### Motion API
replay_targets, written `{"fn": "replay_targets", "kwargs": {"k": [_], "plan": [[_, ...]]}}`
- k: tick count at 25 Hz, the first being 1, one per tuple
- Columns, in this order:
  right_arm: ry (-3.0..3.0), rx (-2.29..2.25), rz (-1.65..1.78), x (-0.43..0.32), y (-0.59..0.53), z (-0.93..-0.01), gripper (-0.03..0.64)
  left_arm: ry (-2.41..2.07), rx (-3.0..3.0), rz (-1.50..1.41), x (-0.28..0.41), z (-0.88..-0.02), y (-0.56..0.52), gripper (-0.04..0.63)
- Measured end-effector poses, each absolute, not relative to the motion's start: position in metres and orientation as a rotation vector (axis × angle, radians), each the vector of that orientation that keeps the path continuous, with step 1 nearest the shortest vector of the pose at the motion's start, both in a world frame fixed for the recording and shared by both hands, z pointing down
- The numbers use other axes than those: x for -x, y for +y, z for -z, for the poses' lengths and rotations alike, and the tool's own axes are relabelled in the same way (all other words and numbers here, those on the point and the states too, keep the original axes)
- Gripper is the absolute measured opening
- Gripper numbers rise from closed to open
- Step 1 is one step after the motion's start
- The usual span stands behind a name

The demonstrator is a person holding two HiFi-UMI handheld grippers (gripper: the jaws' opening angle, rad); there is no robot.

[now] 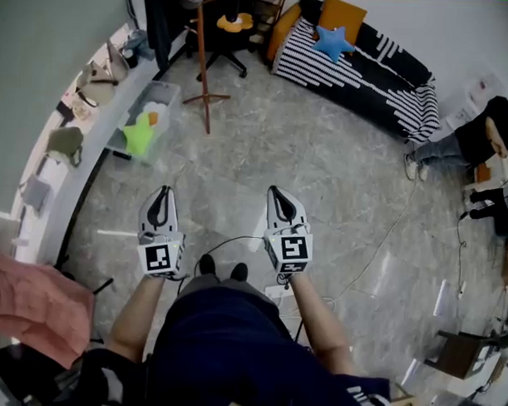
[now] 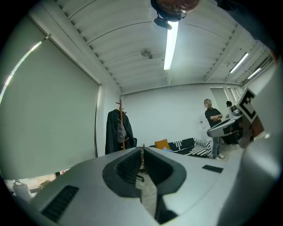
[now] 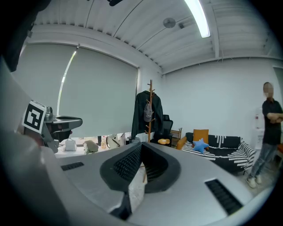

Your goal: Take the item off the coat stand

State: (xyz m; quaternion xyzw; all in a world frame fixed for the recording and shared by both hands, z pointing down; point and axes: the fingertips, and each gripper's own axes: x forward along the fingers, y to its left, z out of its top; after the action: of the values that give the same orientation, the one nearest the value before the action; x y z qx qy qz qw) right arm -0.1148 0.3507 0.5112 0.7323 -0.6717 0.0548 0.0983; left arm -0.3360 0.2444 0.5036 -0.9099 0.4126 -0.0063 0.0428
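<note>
- Hanging on the wooden coat stand point(image 3: 150, 86) across the room: dark coat point(image 3: 138, 118), grey cap point(image 3: 147, 112).
- Both shut, nothing gripped: left claw point(image 2: 142, 149), right claw point(image 3: 141, 148).
- Claws side by side, well apart from the stand.

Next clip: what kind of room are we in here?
Probably an office or lab room furnished like a lounge: a striped sofa, a wooden coat stand bearing a dark coat, and a long ledge holding bags.
</note>
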Motion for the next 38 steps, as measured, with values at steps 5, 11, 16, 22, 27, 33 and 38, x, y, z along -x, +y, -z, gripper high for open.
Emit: {"fn": "replay_targets", "kwargs": {"k": [5,11,16,22,27,33,38], "plan": [[-2.009,-2.177,-0.161,0.115,0.350,-0.511,0.018,1.262,2.778,0.016,0.334,-0.506,0.243,0.040],[-2.011,-2.179,-0.153,0.115,0.352,-0.511,0.018,1.278,2.787,0.042,0.336,-0.510,0.240,0.040],[-2.013,-2.167,-0.151,0.117,0.350,-0.511,0.018,1.240,2.785,0.033,0.333,-0.509,0.240,0.041],[-2.009,-2.153,-0.150,0.119,0.349,-0.515,0.018,1.208,2.812,0.051,0.332,-0.513,0.238,0.053],[-2.009,-2.149,-0.142,0.116,0.353,-0.512,0.018,1.187,2.845,0.044,0.328,-0.510,0.239,0.176],[-2.014,-2.147,-0.147,0.114,0.355,-0.510,0.018,1.144,2.861,0.058,0.323,-0.509,0.236,0.266],[-2.017,-2.137,-0.148,0.114,0.359,-0.511,0.018,1.116,2.900,0.050,0.318,-0.510,0.235,0.322]]}}
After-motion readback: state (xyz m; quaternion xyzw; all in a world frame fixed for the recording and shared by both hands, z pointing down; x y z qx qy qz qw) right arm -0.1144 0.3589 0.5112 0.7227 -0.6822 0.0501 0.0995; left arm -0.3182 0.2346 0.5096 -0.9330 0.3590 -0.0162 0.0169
